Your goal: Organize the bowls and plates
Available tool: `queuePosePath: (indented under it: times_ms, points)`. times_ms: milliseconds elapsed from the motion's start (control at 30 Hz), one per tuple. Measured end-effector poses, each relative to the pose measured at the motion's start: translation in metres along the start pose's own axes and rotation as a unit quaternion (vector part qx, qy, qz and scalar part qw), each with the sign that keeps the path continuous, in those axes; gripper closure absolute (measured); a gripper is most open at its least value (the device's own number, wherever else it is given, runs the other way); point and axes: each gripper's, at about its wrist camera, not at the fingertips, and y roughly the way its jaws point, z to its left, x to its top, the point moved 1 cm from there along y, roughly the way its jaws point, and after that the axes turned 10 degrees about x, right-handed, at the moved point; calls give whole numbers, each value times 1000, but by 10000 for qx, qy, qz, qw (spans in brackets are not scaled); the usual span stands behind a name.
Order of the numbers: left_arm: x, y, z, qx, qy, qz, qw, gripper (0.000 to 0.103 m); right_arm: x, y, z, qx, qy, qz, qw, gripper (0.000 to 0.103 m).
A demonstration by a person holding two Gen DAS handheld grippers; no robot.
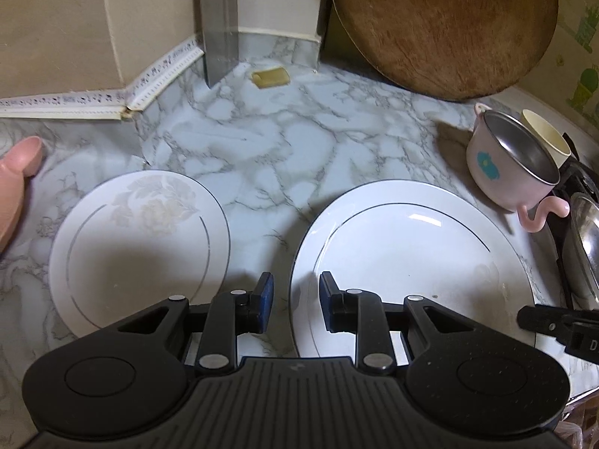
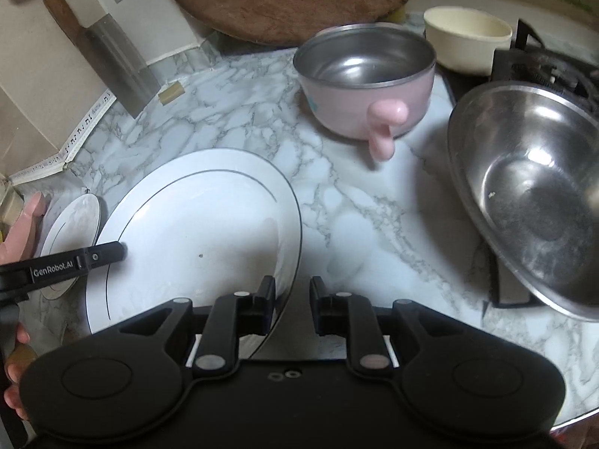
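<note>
Both tongs tilt steeply down over the marble desk (image 1: 262, 142). The left tongs (image 1: 295, 299) hang narrow and empty, their gap over the large plate's (image 1: 411, 254) near-left rim, beside the small plate (image 1: 142, 232). The right tongs (image 2: 292, 305) stand narrow, straddling that plate's right rim; whether the pads press it, I cannot tell. Farther off sit a pink steel-lined bowl (image 2: 365, 86), a steel bowl (image 2: 531, 187) and a cream cup (image 2: 468, 37).

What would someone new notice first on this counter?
Two white plates on the marble counter: the large plate near the middle, the small floral plate to its left. Behind them a round wooden board leans on the wall, and a pink steel-lined bowl stands beside a big steel bowl.
</note>
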Motion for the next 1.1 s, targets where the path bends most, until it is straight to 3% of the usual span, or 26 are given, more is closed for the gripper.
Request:
queuePosePath:
  times_ms: [200, 267, 333, 367, 467, 533, 600, 700, 867, 967, 1100]
  points:
    - [-3, -17, 5, 67, -165, -175, 9997, 77, 3, -19, 10, -76, -423, -347, 9985, 81]
    - [-5, -22, 7, 58, -222, -224, 9995, 72, 4, -24, 13, -32, -531, -415, 9977, 81]
    - [-8, -29, 8, 104, -283, -320, 9990, 49, 3, -28, 16, -5, -609, -471, 9970, 80]
    - [-9, -34, 9, 135, -330, -397, 9986, 44, 2, -30, 17, 19, -670, -506, 9965, 79]
    - [-12, -46, 11, 238, -373, -573, 9974, 40, 1, -35, 23, 75, -819, -581, 9949, 75]
    - [-14, -52, 14, 245, -432, -594, 9970, 40, 0, -38, 26, 154, -899, -608, 9940, 68]
    - [-17, -57, 17, 275, -495, -623, 9964, 40, -1, -42, 32, 201, -1029, -697, 9920, 44]
    - [-22, -65, 24, 358, -597, -662, 9954, 37, -1, -49, 43, 310, -1321, -835, 9872, 20]
    - [-26, -78, 43, 501, -743, -808, 9927, 35, 2, -53, 62, 554, -1689, -914, 9798, 9]
    - [-25, -82, 57, 556, -815, -940, 9907, 26, 8, -49, 79, 689, -1867, -941, 9755, 5]
    - [-18, -80, 77, 617, -839, -1002, 9895, 26, 22, -36, 105, 849, -2169, -941, 9679, 1]
